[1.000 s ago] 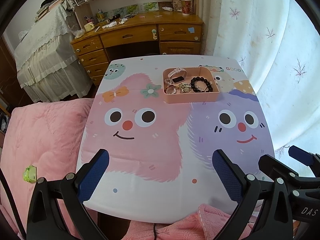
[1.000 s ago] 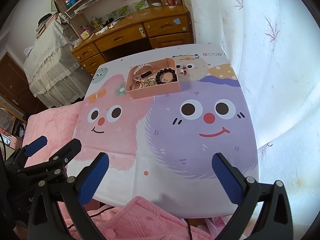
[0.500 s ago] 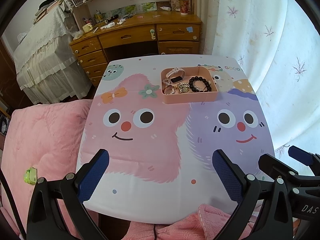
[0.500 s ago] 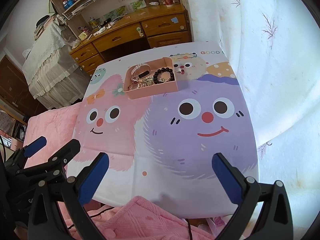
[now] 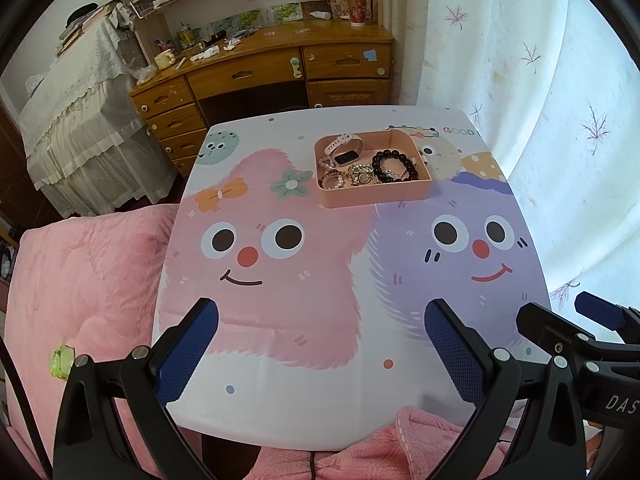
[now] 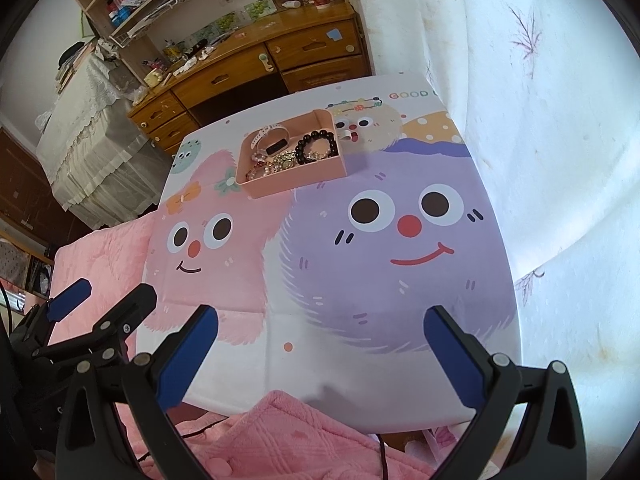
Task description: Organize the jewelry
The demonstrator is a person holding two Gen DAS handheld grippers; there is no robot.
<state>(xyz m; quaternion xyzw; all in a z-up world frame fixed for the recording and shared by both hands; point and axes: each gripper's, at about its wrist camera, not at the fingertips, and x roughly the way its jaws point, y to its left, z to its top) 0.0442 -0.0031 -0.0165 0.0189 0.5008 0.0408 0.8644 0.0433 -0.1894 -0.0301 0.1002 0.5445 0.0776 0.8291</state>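
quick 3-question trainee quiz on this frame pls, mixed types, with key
1. True or false: the left gripper and the right gripper are both open and hold nothing.
2. Multiple choice: where does the pink tray sit on the table? A) at the near edge, between the fingers B) toward the far side, away from both grippers C) on the pink blanket
3. Fill in: the black bead bracelet lies in the ___ part of the tray, as seen from the left wrist camera.

Key: 1 true; 2 B; 3 right
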